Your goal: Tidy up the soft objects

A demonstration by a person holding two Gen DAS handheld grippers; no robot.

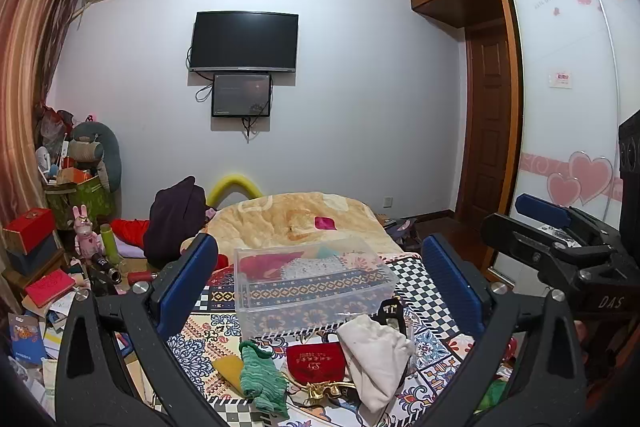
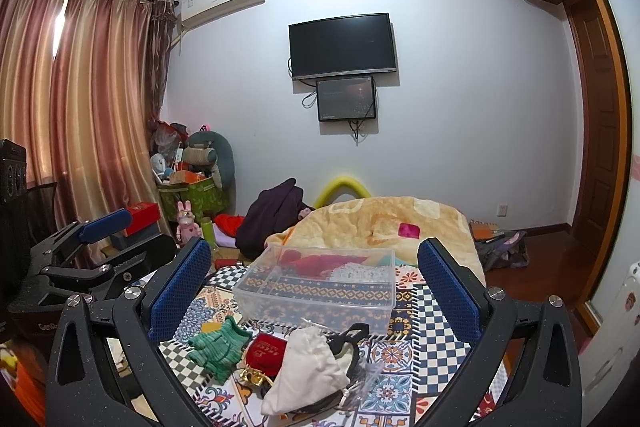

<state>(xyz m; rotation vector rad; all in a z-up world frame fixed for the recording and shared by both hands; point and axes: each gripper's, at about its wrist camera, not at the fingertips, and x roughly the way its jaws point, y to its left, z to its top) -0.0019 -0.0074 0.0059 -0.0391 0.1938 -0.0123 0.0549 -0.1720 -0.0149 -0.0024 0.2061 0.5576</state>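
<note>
Left wrist view: both the left hand-held gripper (image 1: 320, 291) and right hand-held gripper (image 2: 316, 287) hover spread wide, holding nothing, over the white pouch (image 1: 374, 363) beside the clear bin (image 1: 312, 287).

Even indoor light, sharp focus, daylight glowing through curtains (image 2: 80, 87), fisheye-bent edges.
</note>
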